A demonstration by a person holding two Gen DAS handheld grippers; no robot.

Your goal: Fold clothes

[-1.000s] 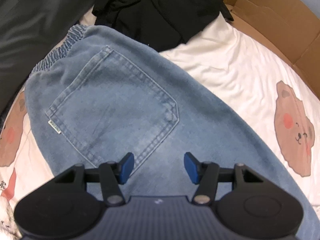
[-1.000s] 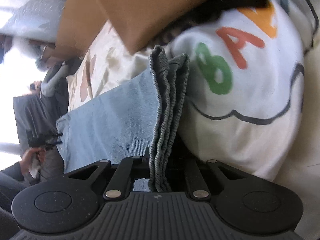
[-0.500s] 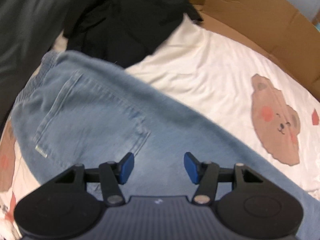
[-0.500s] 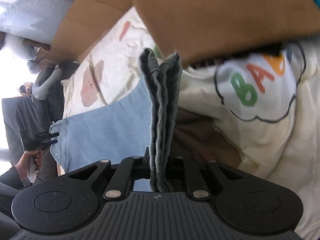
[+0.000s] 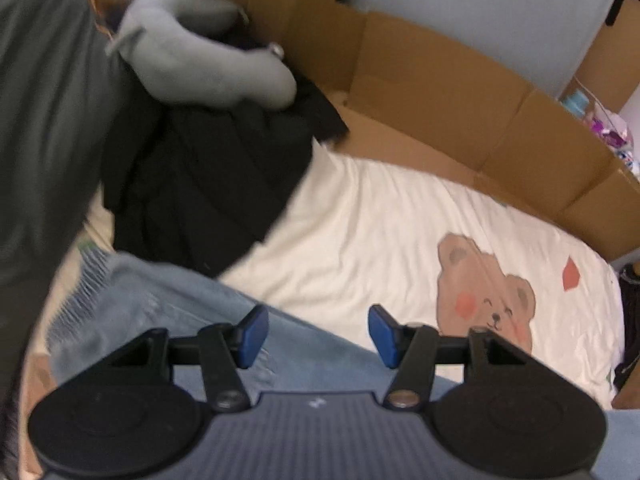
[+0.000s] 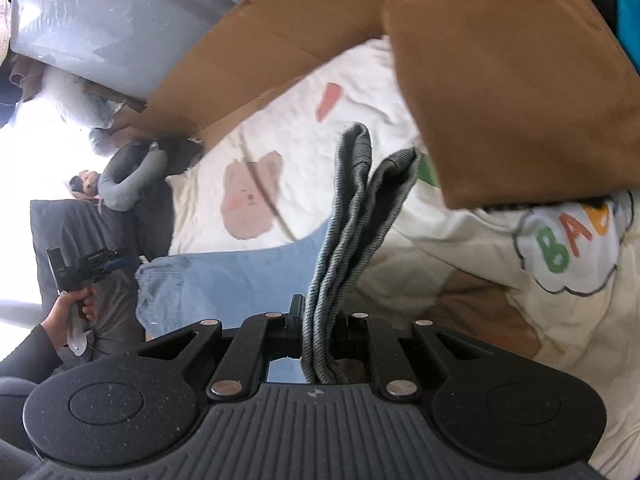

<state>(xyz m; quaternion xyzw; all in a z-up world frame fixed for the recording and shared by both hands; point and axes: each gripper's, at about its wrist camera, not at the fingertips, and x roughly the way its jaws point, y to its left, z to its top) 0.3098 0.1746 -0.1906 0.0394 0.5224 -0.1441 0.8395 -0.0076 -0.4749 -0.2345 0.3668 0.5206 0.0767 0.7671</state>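
Jeans (image 6: 248, 272) hung by their hem, pinched in the right gripper (image 6: 320, 344); the left gripper (image 5: 314, 334) hovered spread and empty above the waist. Likely mid-fold: the hem next needed carrying toward the waistband.

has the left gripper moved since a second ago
Yes. The left gripper, open and holding nothing, has pulled up and back from the jeans: the back pocket has dropped out of view and the bear print sits lower and nearer its fingers.

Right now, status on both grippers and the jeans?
Right gripper shut on jeans hem. Left gripper open, empty, above jeans. Black clothes pile beside waistband; cardboard flap close over the hem.
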